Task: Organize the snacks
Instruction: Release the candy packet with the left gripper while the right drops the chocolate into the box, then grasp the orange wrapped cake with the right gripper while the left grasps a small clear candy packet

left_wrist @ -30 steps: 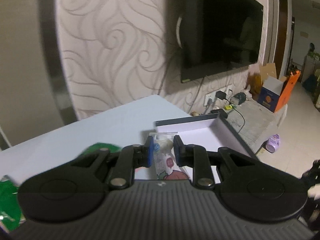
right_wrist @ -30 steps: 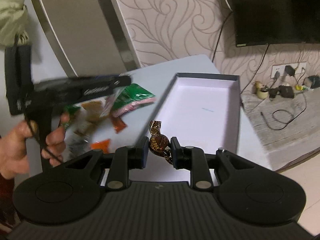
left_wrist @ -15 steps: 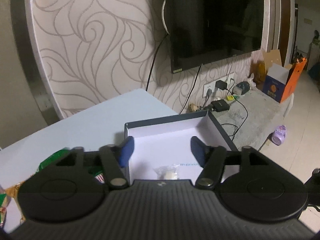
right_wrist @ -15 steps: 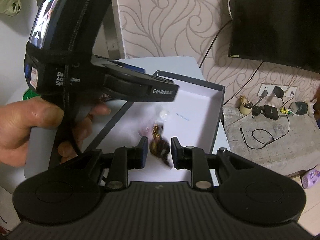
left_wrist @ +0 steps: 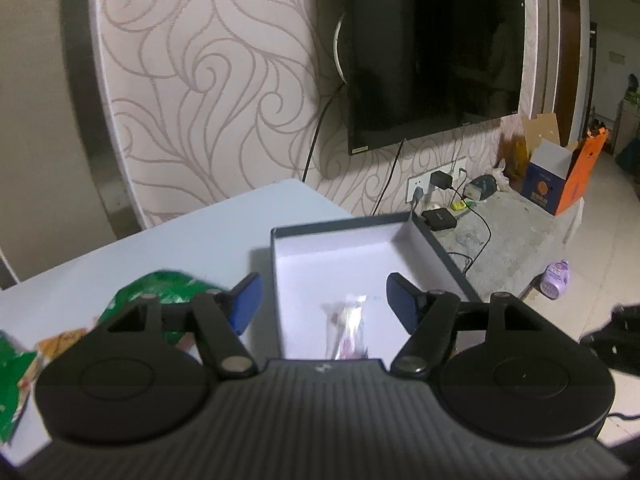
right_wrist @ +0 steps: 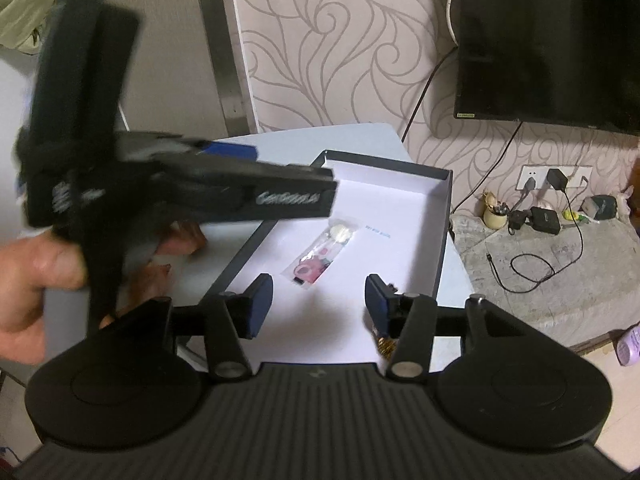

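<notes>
Snacks left on the table: green packets (left_wrist: 168, 284) lie just past the left gripper (left_wrist: 322, 304), far from the right gripper (right_wrist: 318, 304). Both claws have just been opening, nothing pinched. One clear packet (right_wrist: 320, 254) lies inside the box (right_wrist: 442, 232), pointing away.

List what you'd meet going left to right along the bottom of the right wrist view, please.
Person's hand → left gripper → clear snack packet → gold-wrapped candy → cable on the grey ledge → purple bottle.

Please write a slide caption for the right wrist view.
Right gripper, just opened, above box holding pink snack packet.
</notes>
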